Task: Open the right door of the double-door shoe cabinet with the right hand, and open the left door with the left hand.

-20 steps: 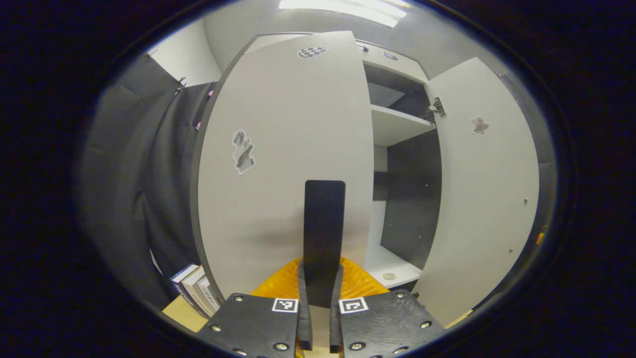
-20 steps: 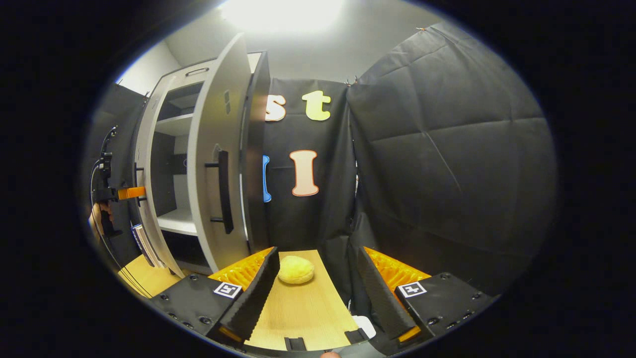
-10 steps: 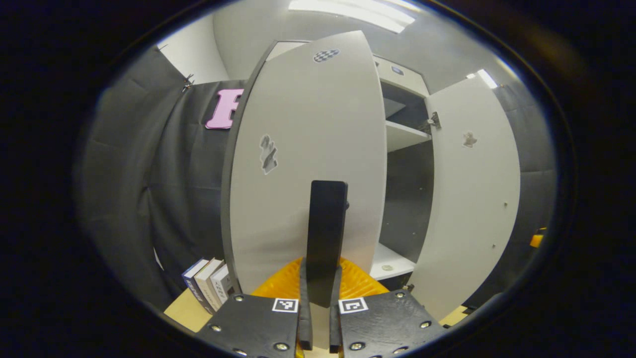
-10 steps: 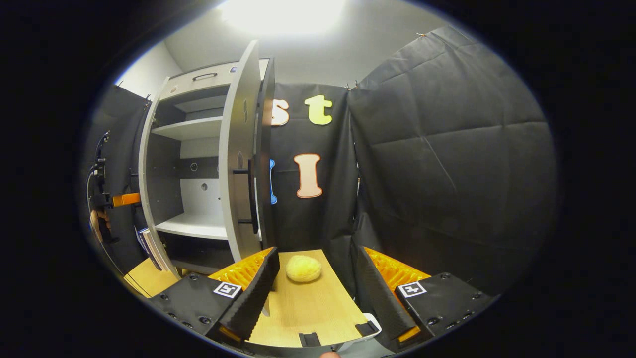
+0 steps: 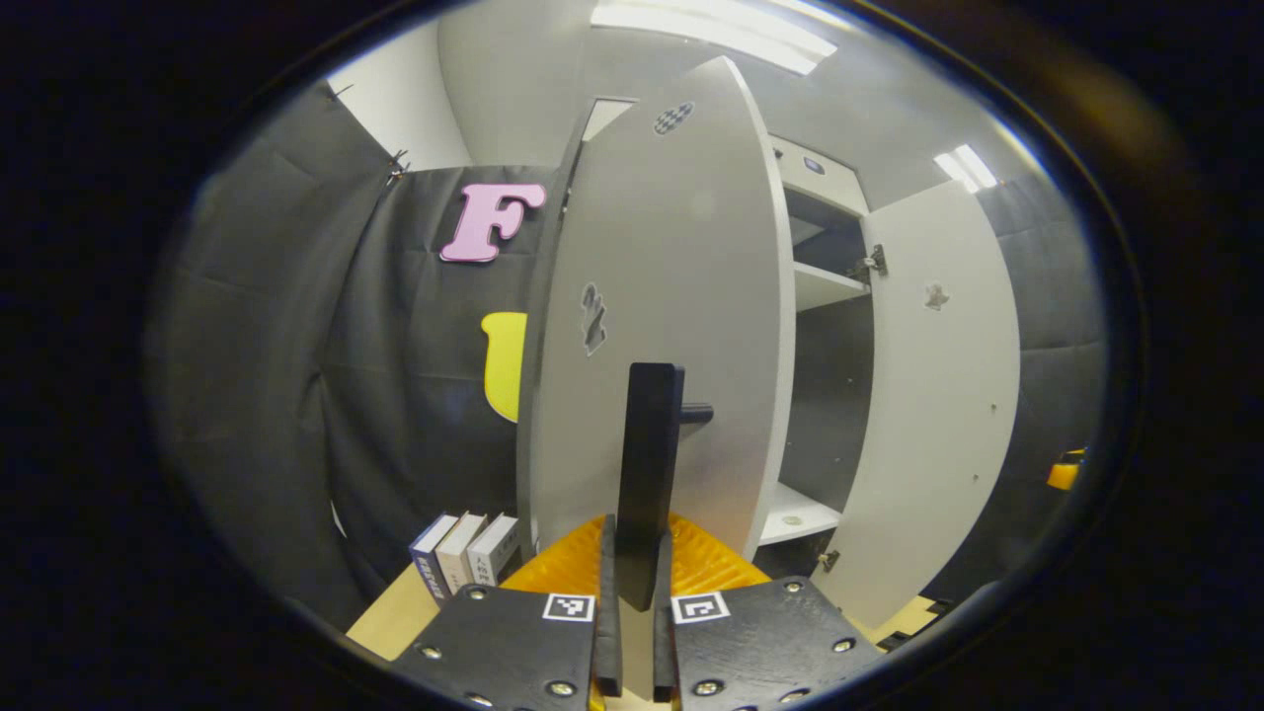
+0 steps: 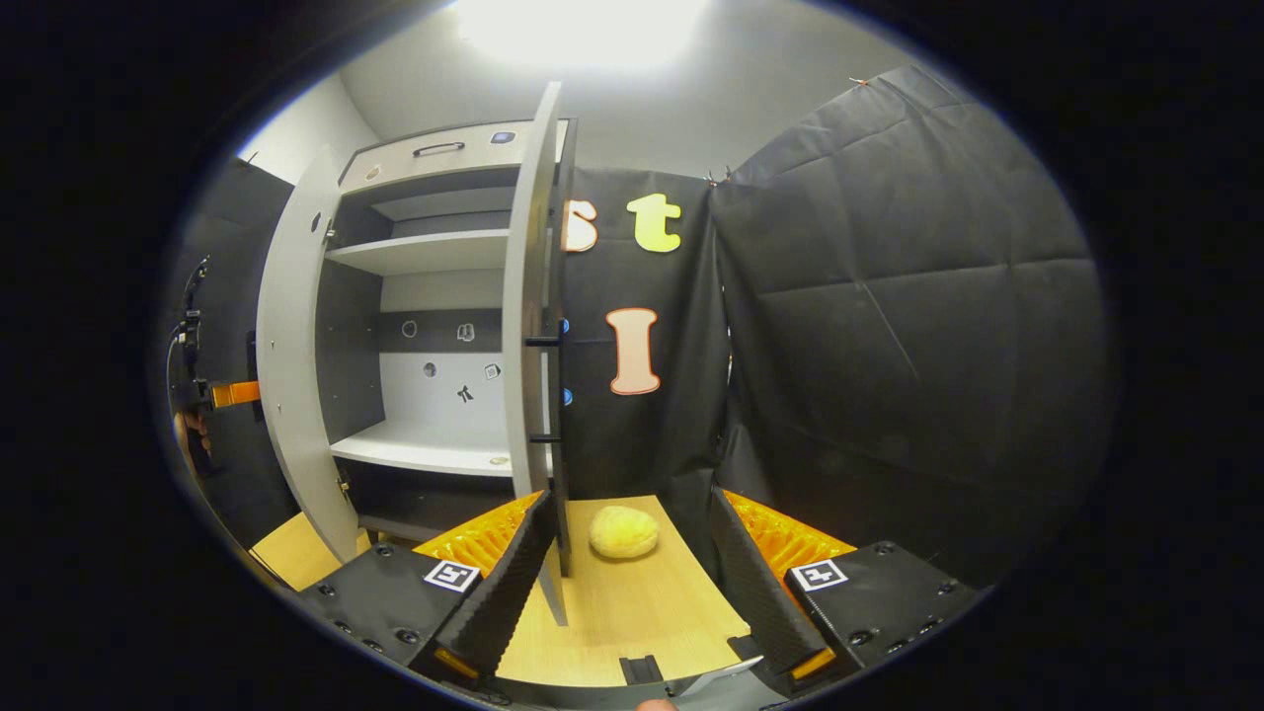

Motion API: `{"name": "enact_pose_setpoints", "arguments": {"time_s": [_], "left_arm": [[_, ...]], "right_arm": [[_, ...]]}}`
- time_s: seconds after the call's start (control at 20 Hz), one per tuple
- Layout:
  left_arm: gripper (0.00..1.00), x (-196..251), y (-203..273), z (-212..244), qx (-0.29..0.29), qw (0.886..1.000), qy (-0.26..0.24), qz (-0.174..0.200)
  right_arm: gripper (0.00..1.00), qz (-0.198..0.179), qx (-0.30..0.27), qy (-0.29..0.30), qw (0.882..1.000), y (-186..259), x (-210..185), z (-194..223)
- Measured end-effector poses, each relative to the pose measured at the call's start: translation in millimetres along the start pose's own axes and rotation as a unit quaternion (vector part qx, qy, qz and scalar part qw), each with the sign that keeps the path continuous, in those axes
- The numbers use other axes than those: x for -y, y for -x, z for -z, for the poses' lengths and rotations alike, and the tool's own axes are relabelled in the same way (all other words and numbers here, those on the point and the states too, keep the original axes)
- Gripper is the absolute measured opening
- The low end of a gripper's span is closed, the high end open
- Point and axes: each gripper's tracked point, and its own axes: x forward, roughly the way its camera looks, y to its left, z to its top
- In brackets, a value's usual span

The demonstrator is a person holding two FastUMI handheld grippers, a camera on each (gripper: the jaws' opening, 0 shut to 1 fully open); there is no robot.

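In the left gripper view my left gripper (image 5: 633,602) is closed narrow on the black handle (image 5: 649,464) of the left door (image 5: 662,326), which stands swung open from the shoe cabinet (image 5: 825,296). In the right gripper view my right gripper (image 6: 632,583) is wide open and holds nothing, just beside the open right door (image 6: 528,326). A yellow ball (image 6: 624,531) lies on the desk (image 6: 632,612) between its fingers.
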Motion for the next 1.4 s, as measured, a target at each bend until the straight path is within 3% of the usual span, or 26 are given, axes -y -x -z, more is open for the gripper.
{"name": "enact_pose_setpoints", "arguments": {"time_s": [0.25, 0.4, 0.45, 0.5, 0.65, 1.1, 1.4], "left_arm": [[0.13, -10, 3, -9, 0.013, 0.999, -0.026, -0.029], [0.13, -49, 27, -34, 0.032, 0.995, -0.062, -0.073], [0.02, -73, 30, -35, 0.035, 0.992, -0.069, -0.096], [0.02, -85, 30, -39, 0.035, 0.992, -0.071, -0.102], [0.02, -79, 22, -25, 0.031, 0.997, -0.007, -0.067], [0.0, -79, 50, -15, 0.019, 0.997, -0.024, -0.064], [0.04, -72, 104, -24, 0.026, 0.994, -0.048, -0.098]], "right_arm": [[0.98, -0.005, -0.003, 0.002, 1.0, 4, -7, 1], [0.98, -0.004, -0.004, 0.008, 1.0, 5, -8, 1], [0.98, -0.005, -0.003, 0.007, 1.0, 4, -10, 1], [0.98, -0.007, -0.003, 0.006, 1.0, 4, -12, 0], [0.98, -0.008, -0.002, 0.008, 1.0, 8, -15, 0], [0.98, -0.009, 0.0, 0.015, 1.0, 16, -16, -1], [0.98, -0.029, 0.008, 0.015, 0.999, 16, -17, -4]]}}
